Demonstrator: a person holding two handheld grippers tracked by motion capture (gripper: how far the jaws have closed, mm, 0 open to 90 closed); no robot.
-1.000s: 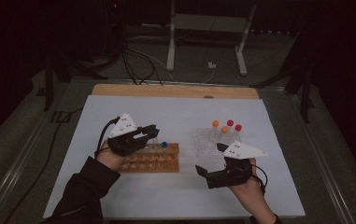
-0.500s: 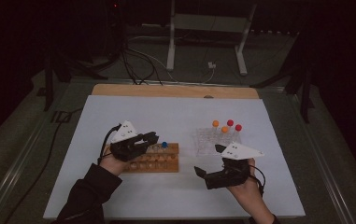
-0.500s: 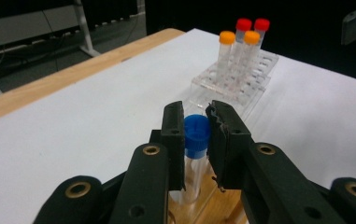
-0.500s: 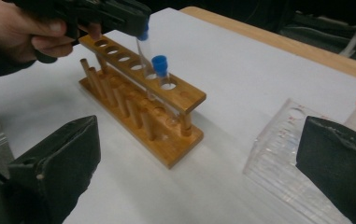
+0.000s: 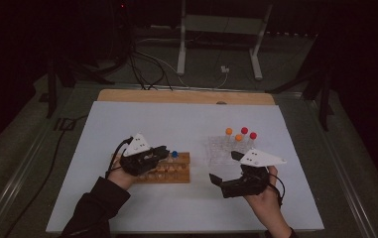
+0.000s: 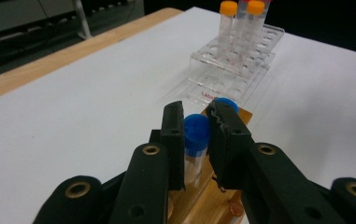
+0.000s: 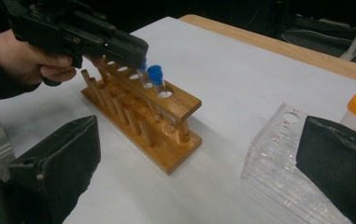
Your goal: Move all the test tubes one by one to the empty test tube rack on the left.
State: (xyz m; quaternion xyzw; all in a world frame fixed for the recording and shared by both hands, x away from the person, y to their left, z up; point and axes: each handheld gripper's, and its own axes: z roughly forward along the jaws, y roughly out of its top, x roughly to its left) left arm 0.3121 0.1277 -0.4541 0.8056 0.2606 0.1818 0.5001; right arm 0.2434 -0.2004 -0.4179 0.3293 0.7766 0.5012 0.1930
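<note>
The left gripper [image 6: 195,135] is seen over the near end of a low wooden test-tube rack [image 5: 169,171], its two black jaws drawn in on either side of a clear plastic tube with a blue screw cap [image 6: 195,132] that stands upright in a hole of the rack; the jaws are pinched close against the cap and upper tube, though a thin gap on one side cannot be ruled out. A second blue-capped tube [image 7: 156,77] is stood in the neighbouring hole, just beyond the held one, its cap partly hidden behind the jaw in the left gripper view. In the right gripper view the rack is shown with a top board of round holes, carried on turned wooden posts above a flat base, and the remaining holes in view are bare. The left hand [image 7: 24,58] is wrapped around the gripper's body, with a dark sleeve [image 5: 94,213] reaching back to the near edge. The right gripper [image 5: 224,168] is held low over the white counter [image 5: 142,119], well apart from the wooden rack, with its jaws spread wide and nothing between them. Just beyond it a clear plastic tube rack [image 5: 221,148] is stood, carrying two orange-capped tubes [image 5: 228,133] and two red-capped tubes [image 5: 244,132] in its far rows. A strip of pale wooden board [image 5: 186,96] is exposed along the counter's far edge, and cables and a white metal stand [image 5: 221,29] are seen on the dark floor behind.
</note>
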